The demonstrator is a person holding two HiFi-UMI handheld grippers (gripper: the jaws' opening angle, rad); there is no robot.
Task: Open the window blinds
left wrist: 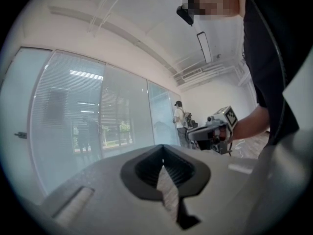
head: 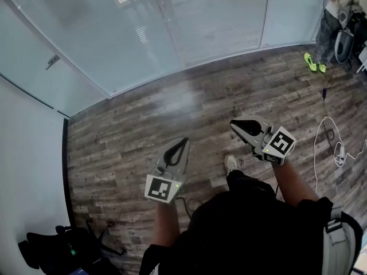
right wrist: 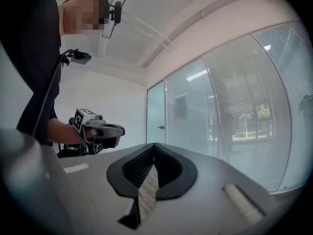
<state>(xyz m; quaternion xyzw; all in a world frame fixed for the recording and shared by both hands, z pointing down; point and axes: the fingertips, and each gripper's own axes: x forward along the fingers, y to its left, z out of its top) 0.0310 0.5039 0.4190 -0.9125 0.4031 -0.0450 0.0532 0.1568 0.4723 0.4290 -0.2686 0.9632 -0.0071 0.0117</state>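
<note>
The window blinds (head: 218,16) hang shut behind a glass wall at the far side of a wooden floor; they also show in the left gripper view (left wrist: 73,121) and the right gripper view (right wrist: 234,106). My left gripper (head: 182,142) is held level in front of me, its jaws shut with nothing between them (left wrist: 163,148). My right gripper (head: 238,124) is level too, a little further forward, shut and empty (right wrist: 154,146). Both are well short of the glass. No cord or wand for the blinds is visible.
A glass door with a handle (head: 53,62) stands at the left of the glass wall. Another person (head: 335,16) stands at the far right beside some equipment. A white cable (head: 327,136) lies on the floor at the right. A black bag and tripod (head: 63,248) sit at the lower left.
</note>
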